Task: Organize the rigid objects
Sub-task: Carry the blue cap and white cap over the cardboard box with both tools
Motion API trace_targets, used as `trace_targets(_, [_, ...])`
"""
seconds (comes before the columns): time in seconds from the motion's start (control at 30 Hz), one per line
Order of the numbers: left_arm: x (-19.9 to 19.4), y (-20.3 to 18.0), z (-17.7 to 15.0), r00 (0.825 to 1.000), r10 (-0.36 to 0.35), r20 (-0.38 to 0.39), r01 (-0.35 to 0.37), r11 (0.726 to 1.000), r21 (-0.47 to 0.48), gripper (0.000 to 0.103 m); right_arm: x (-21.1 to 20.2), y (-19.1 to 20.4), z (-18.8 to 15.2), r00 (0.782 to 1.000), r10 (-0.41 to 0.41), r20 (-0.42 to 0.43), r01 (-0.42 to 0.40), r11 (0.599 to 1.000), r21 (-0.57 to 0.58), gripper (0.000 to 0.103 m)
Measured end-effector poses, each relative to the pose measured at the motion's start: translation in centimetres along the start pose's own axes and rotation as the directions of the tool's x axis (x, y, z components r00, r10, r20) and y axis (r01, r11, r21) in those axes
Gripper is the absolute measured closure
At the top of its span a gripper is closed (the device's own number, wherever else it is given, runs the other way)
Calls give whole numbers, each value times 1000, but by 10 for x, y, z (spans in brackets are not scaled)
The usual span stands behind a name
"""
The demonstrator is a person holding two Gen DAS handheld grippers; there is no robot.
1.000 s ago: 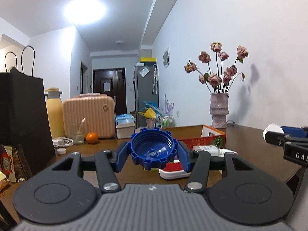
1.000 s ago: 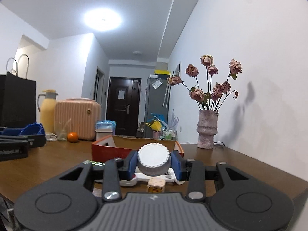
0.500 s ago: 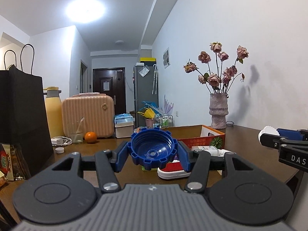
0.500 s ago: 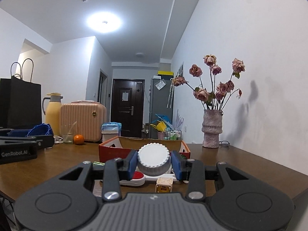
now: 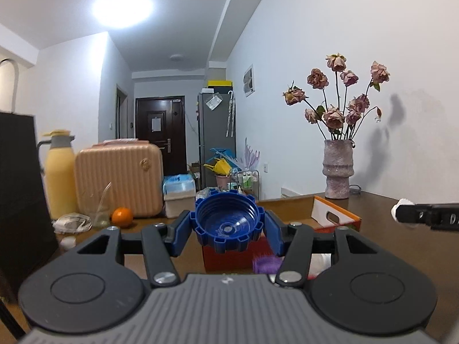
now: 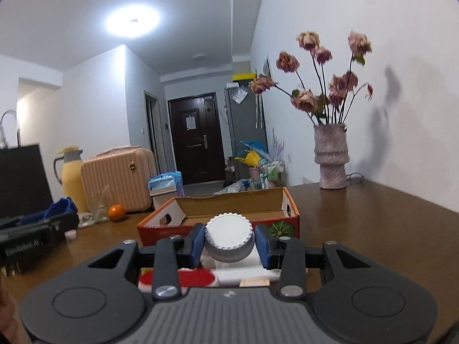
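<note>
My left gripper (image 5: 227, 229) is shut on a blue ribbed cap (image 5: 228, 223), its hollow side facing the camera, just in front of the red cardboard box (image 5: 332, 218). My right gripper (image 6: 229, 240) is shut on a white ribbed cap (image 6: 229, 236), held before the same open box (image 6: 218, 225). Each gripper shows at the edge of the other's view: the right gripper (image 5: 424, 218) with its white cap at far right, the left gripper (image 6: 37, 229) with the blue cap at far left. A purple thing (image 5: 266, 263) and a red-and-white thing (image 6: 198, 278) lie on the table under the grippers.
On the brown table (image 6: 373, 229) stand a vase of dried roses (image 6: 331, 160), a peach case (image 5: 119, 177), a yellow thermos (image 5: 58, 175), an orange (image 5: 122, 217), a glass (image 5: 101, 209) and a black paper bag (image 5: 20, 195). A white wall runs along the right.
Both grippers have moved forward toward the red box, which now looks larger and closer. The right gripper has rolled, so its view tilts. Each still grips its cap.
</note>
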State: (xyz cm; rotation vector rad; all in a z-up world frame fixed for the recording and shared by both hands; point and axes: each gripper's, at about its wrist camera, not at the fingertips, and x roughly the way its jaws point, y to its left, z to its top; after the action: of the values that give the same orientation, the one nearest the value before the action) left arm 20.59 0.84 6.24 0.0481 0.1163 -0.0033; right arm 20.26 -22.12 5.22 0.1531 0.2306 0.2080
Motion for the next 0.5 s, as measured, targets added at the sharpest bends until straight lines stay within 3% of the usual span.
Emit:
trace_targets(0.3, [125,29,42,996,-40,-77,36,998,-53,48,101,-31,62,998,31,-46,-32,999,-26,66])
trace_targets(0.5, [223,45,62,974,-98,-205,83,993,-81,48,185,-48,101,992,57,-114,-66,995,-76,66])
